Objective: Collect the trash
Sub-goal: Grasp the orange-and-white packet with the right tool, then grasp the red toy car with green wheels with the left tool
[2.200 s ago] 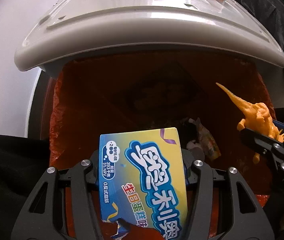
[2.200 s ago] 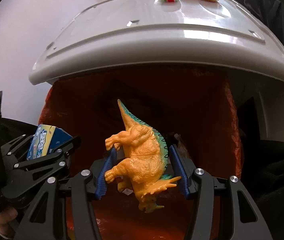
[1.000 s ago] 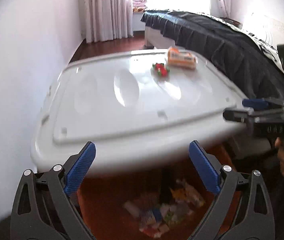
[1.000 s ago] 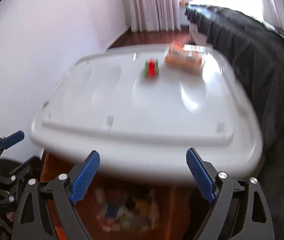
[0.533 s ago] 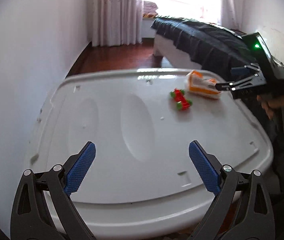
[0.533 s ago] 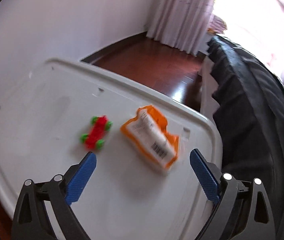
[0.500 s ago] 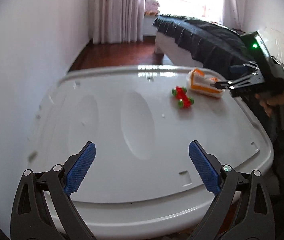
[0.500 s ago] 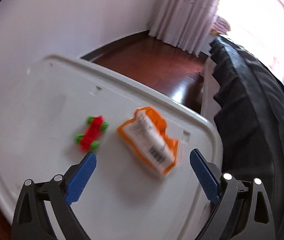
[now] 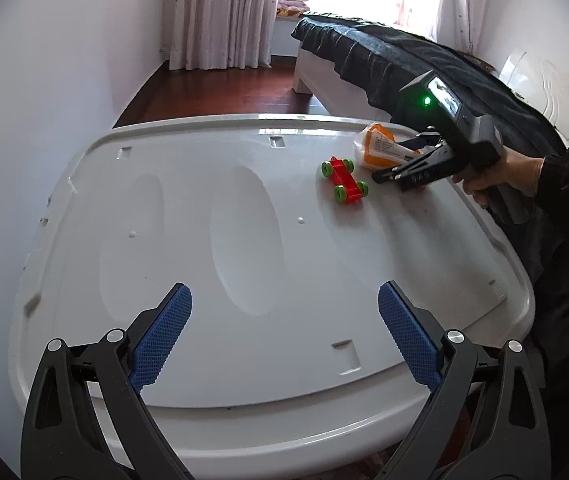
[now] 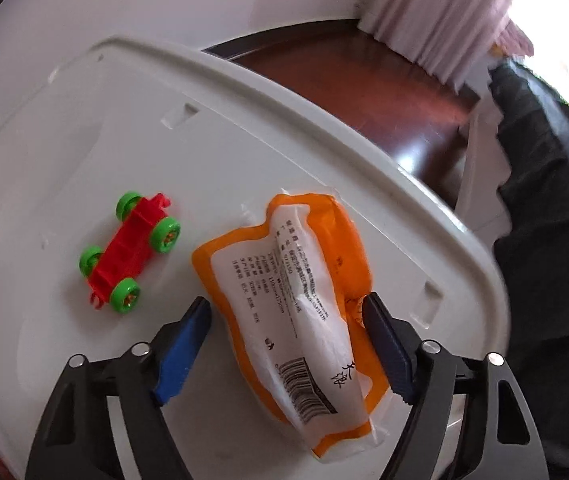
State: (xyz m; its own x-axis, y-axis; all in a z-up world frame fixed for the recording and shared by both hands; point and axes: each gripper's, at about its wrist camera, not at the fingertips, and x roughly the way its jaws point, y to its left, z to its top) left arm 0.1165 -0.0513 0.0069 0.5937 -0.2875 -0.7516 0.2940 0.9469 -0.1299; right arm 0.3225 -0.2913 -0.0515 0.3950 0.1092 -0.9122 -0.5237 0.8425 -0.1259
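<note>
An orange and white snack wrapper [image 10: 296, 304] lies on the white table [image 10: 244, 148] near its far right corner; it also shows in the left wrist view [image 9: 378, 148]. My right gripper [image 10: 286, 316] is open, low over the table, with a blue pad on each side of the wrapper; the right pad touches its edge. It shows from the side in the left wrist view [image 9: 404, 162]. A red toy car with green wheels [image 10: 130, 252] sits just left of the wrapper [image 9: 344, 180]. My left gripper [image 9: 284, 320] is open and empty above the table's [image 9: 244, 240] near edge.
A bed with a dark cover [image 9: 404, 60] runs along the right side of the table. A white wall [image 9: 44, 80] stands to the left. Wooden floor [image 9: 224, 88] and curtains [image 9: 220, 12] lie beyond.
Both grippers dropped the box and dinosaur into the bin and rose over the table. The right gripper has moved forward and down, so its pads now straddle the orange wrapper.
</note>
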